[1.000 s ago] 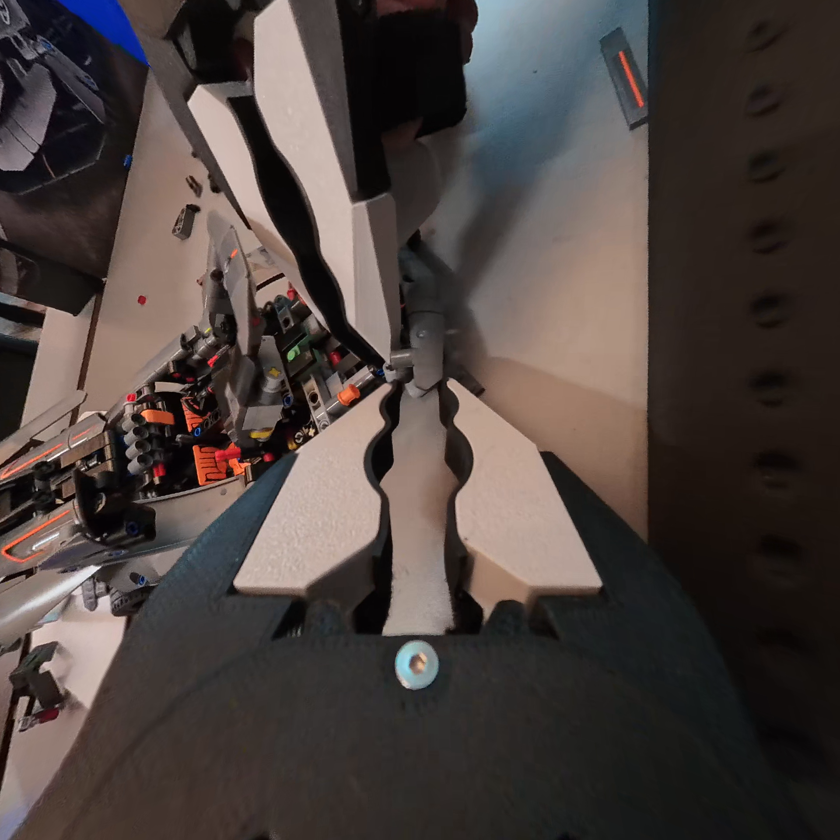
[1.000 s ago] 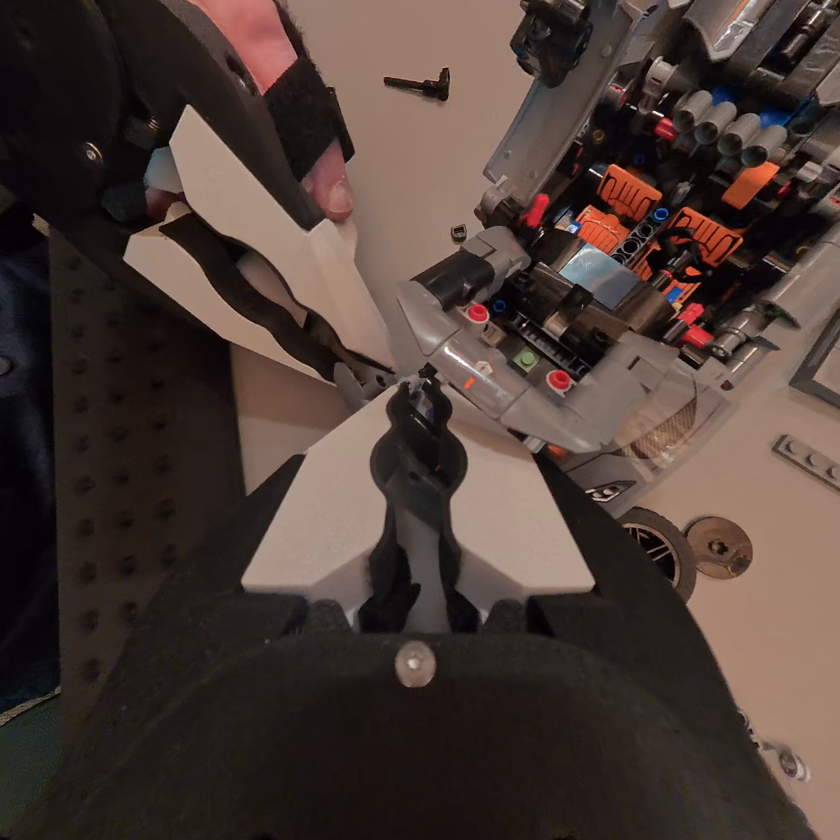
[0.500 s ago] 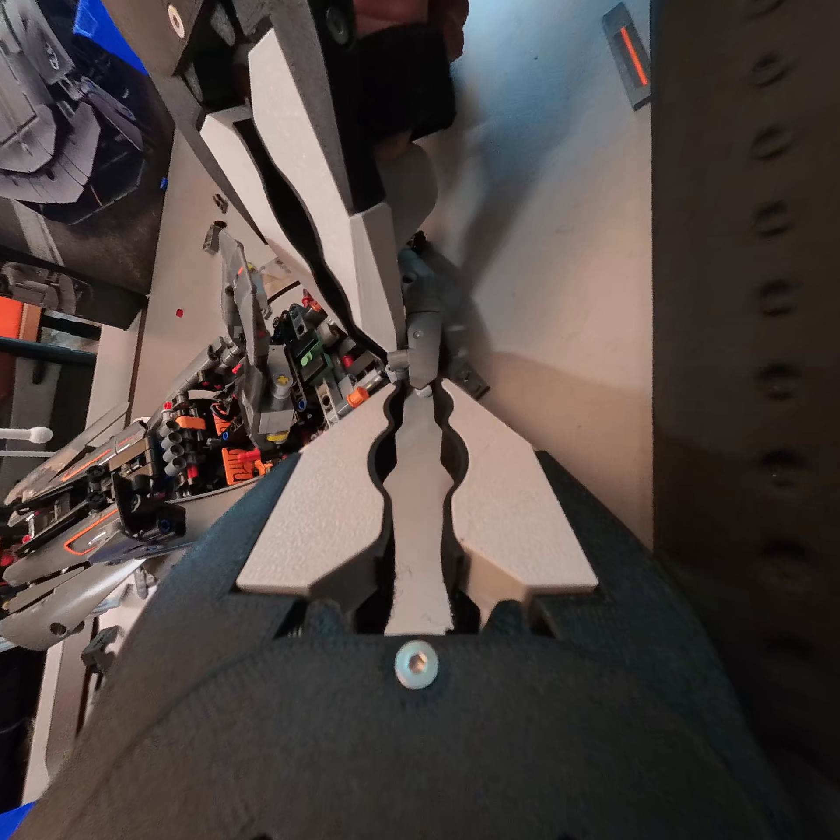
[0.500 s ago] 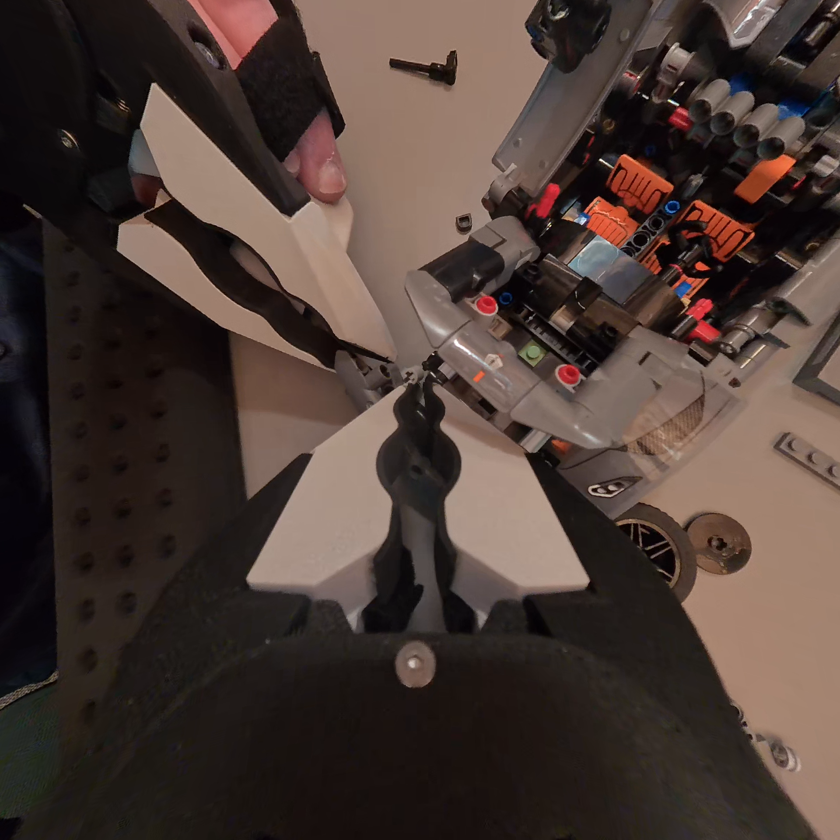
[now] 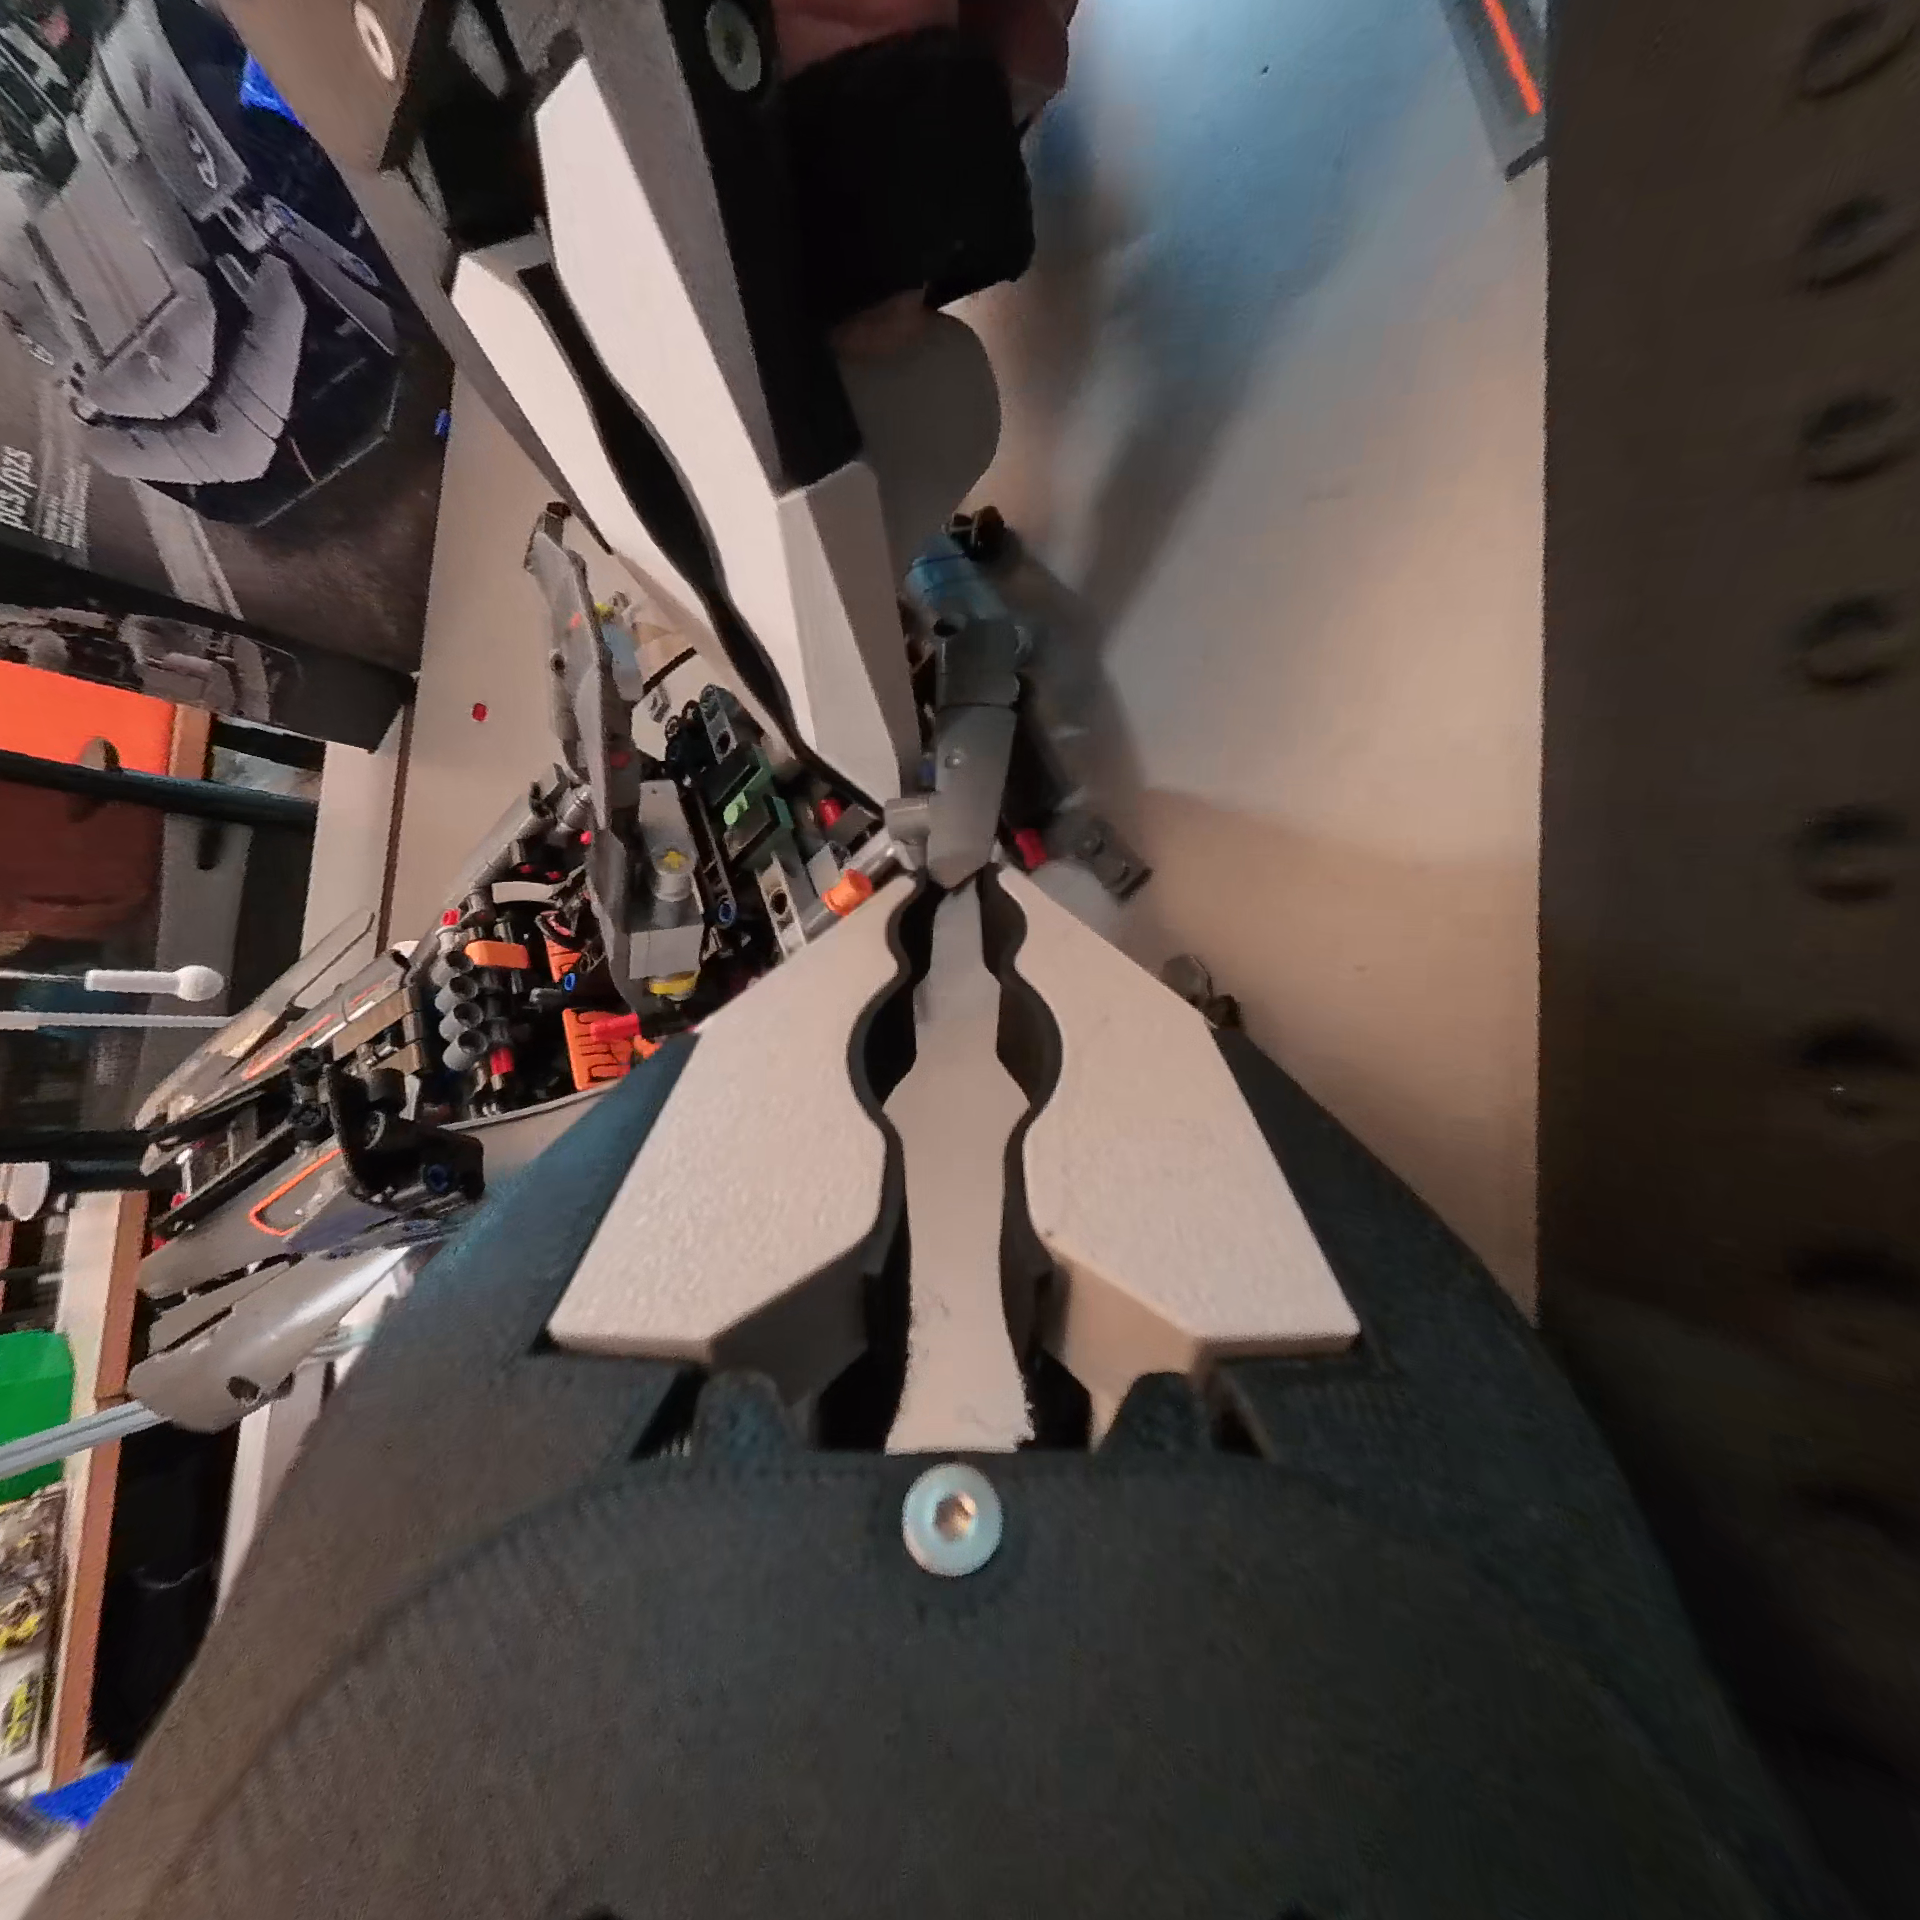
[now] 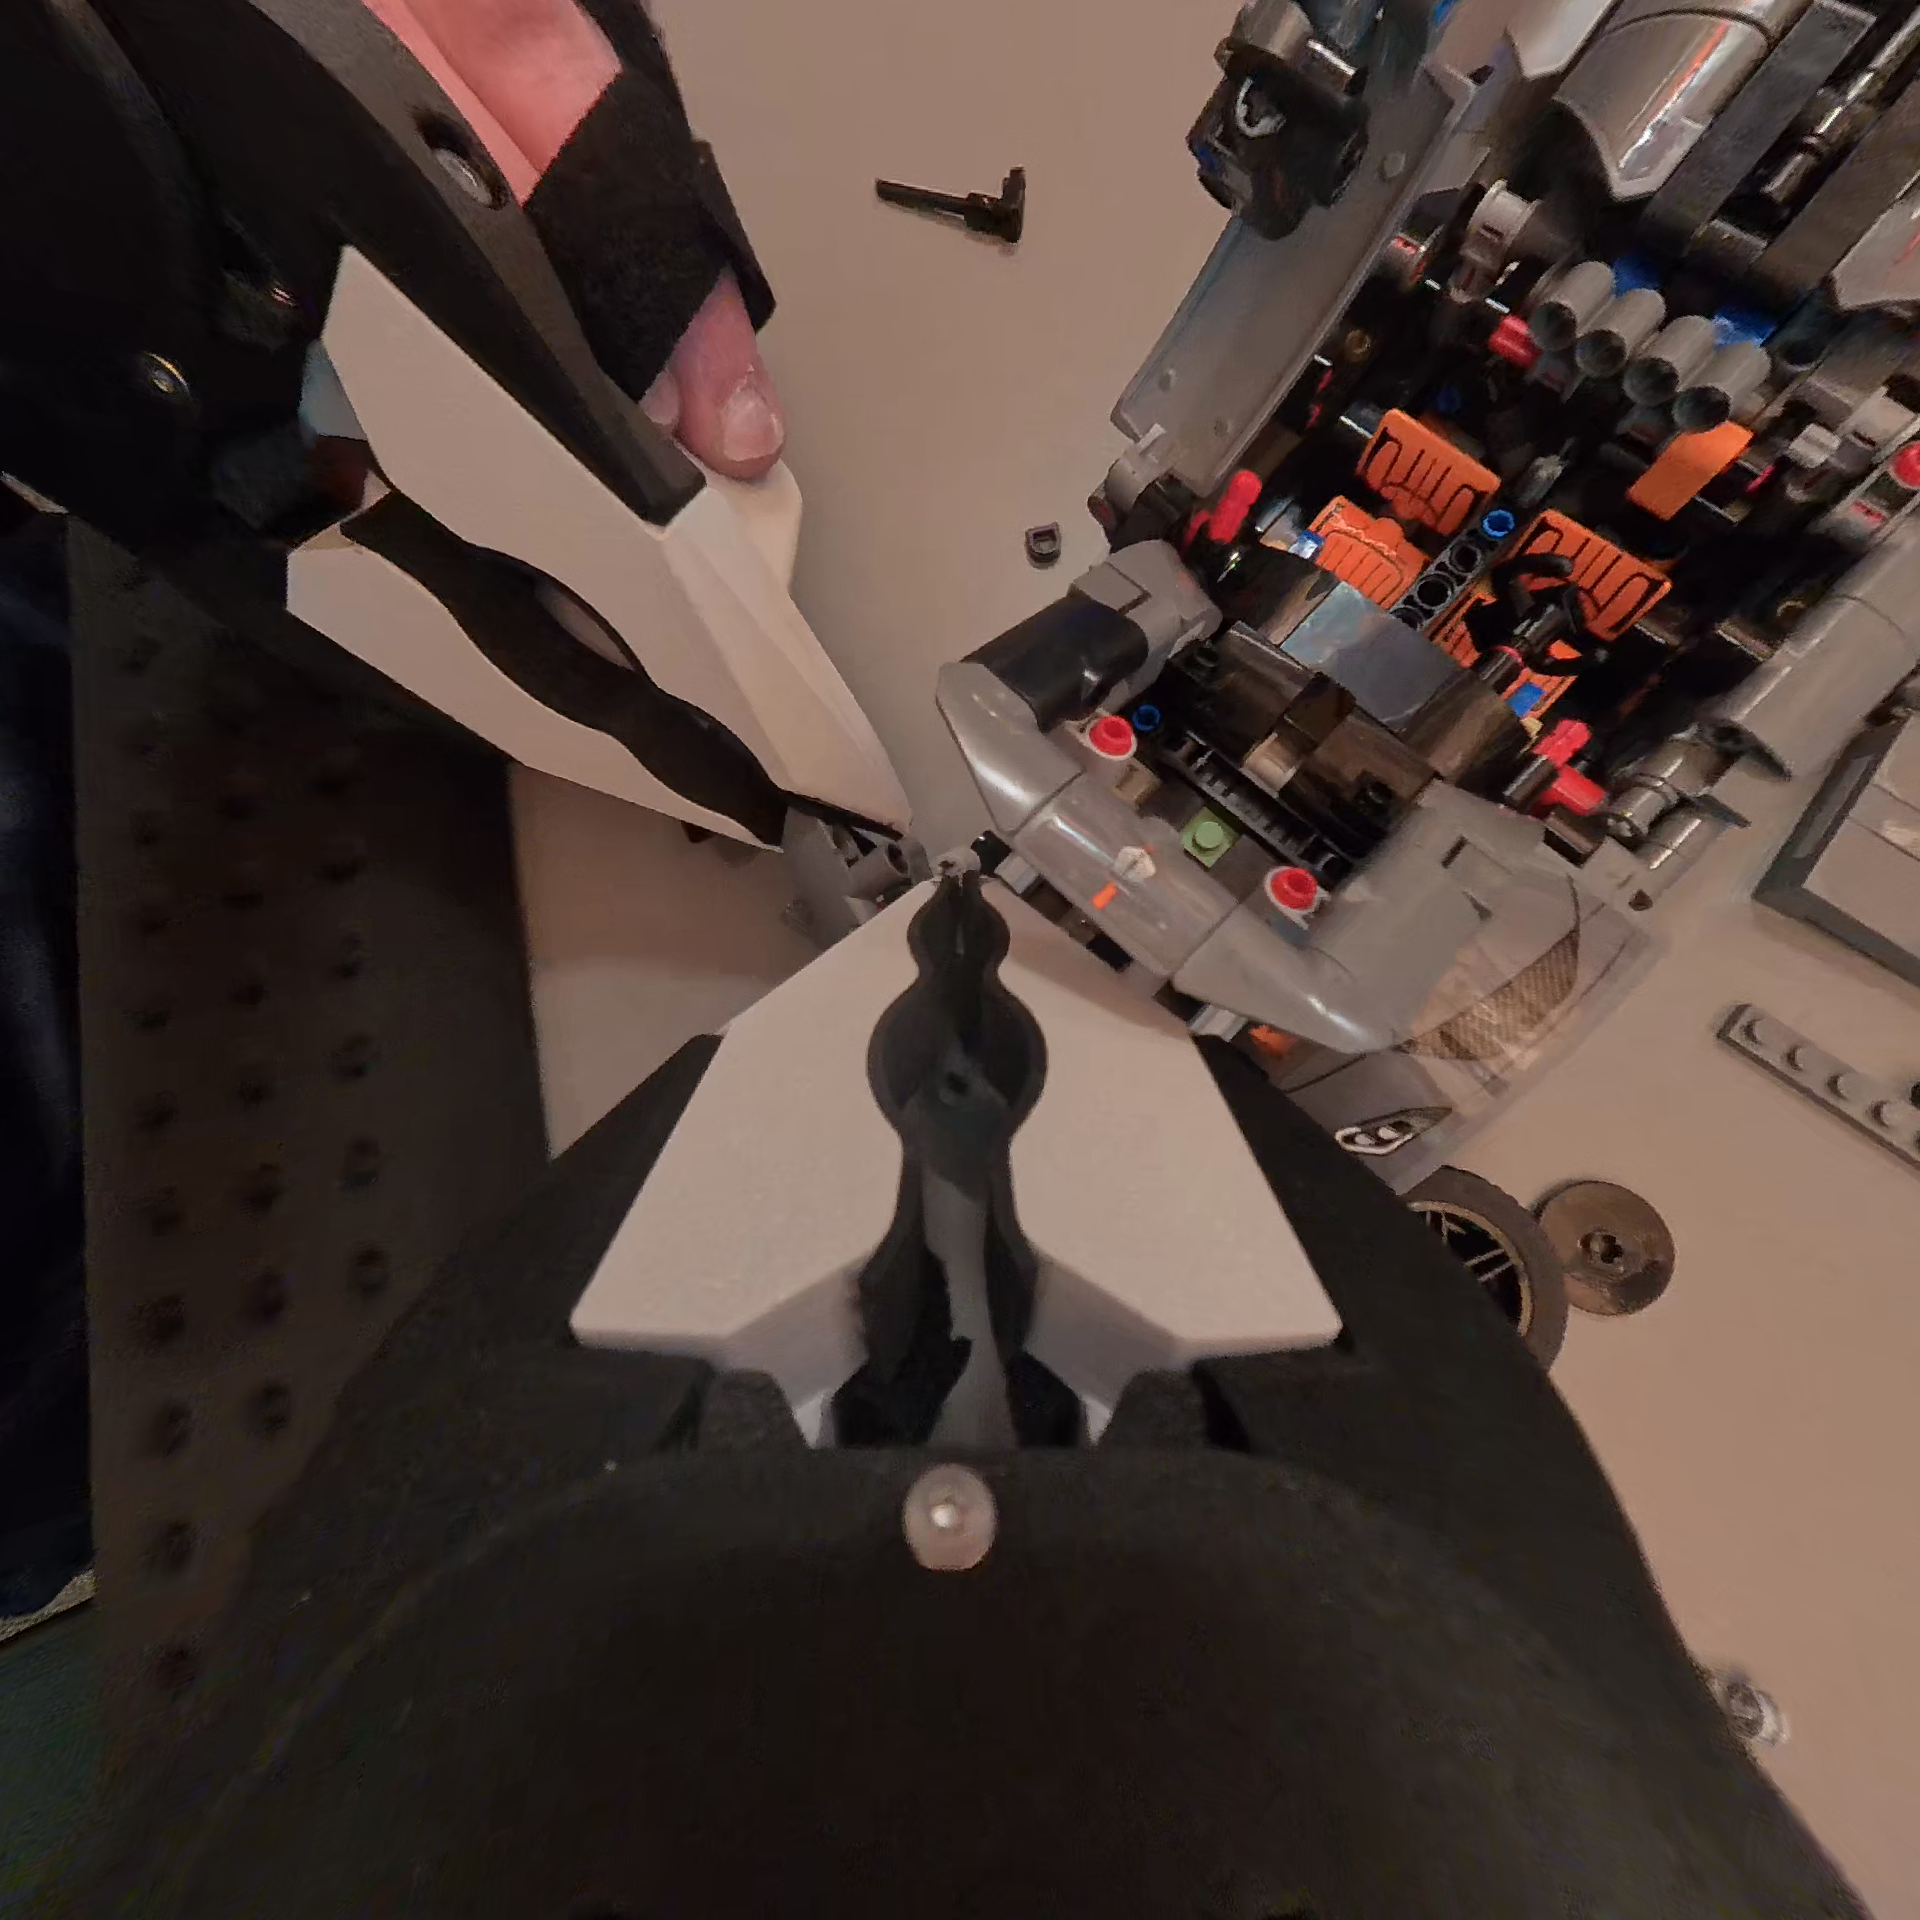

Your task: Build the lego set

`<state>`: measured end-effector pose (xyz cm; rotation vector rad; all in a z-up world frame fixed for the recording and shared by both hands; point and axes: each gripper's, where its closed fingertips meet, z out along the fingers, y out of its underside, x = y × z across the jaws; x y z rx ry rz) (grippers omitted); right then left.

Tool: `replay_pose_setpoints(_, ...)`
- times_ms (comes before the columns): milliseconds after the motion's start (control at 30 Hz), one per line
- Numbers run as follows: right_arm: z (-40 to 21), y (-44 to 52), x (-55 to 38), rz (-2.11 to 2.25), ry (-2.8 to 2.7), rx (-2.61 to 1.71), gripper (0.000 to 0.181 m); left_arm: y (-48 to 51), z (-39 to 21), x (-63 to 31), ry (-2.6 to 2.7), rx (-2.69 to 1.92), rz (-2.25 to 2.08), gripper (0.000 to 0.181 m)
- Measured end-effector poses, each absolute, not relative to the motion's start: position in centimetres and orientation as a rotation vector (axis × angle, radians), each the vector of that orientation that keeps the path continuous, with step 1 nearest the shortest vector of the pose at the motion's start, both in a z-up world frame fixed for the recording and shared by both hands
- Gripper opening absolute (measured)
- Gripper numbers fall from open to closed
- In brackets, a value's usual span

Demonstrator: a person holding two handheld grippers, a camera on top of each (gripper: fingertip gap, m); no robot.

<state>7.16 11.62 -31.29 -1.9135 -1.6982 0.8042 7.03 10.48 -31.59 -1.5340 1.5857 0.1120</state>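
Observation:
The half-built grey, black and orange lego car [image 6: 1382, 727] lies on the pale table and also shows in the left wrist view [image 5: 582, 956]. My left gripper [image 5: 951, 883] is shut on a small grey lego assembly [image 5: 971, 748] just off the car's front corner. It enters the right wrist view from the upper left [image 6: 894, 821], with the grey assembly [image 6: 842, 883] at its tips. My right gripper [image 6: 961, 883] is shut on a tiny pin-like part and meets that assembly tip to tip. It shows in the left wrist view [image 5: 899, 779] from above.
A dark perforated board [image 6: 260, 1039] borders the table on one side [image 5: 1766, 727]. Loose parts lie about: a black axle piece [image 6: 951, 203], a small black bit [image 6: 1042, 542], a grey plate [image 6: 1829, 1081], a wheel [image 6: 1496, 1257], a metal disc [image 6: 1605, 1252]. The set's box [image 5: 208, 312] stands behind the car. The tips of both grippers are at nearly the same place. From either gripper's tips it is about 9 centimeters to the small black bit [image 6: 1042, 542].
Both grippers stay shut and tip to tip at the grey assembly. The left view has swung so that more of the box and shelf show; the car has drifted slightly.

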Motion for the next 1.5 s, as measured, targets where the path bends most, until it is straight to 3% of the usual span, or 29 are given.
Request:
replay_pose_setpoints(400,-31.1,11.8,7.0,0.765,-1.695,-1.892,0.000,10.5,-32.2,7.0,1.599,-1.561,0.111,0.006)
replay_pose_setpoints(733,-31.6,12.1,7.7,0.705,-1.729,-1.902,0.014,10.5,-32.6,6.9,1.614,-1.569,0.118,0.000)
replay_pose_setpoints(867,-31.7,12.0,7.4,0.739,-1.720,-1.908,0.012,10.5,-32.3,7.1,1.605,-1.570,0.079,0.009)
replay_pose_setpoints(1500,-31.8,11.9,7.4,0.841,-1.688,-1.952,0.015,10.8,-32.3,7.4,1.607,-1.549,0.109,0.013)
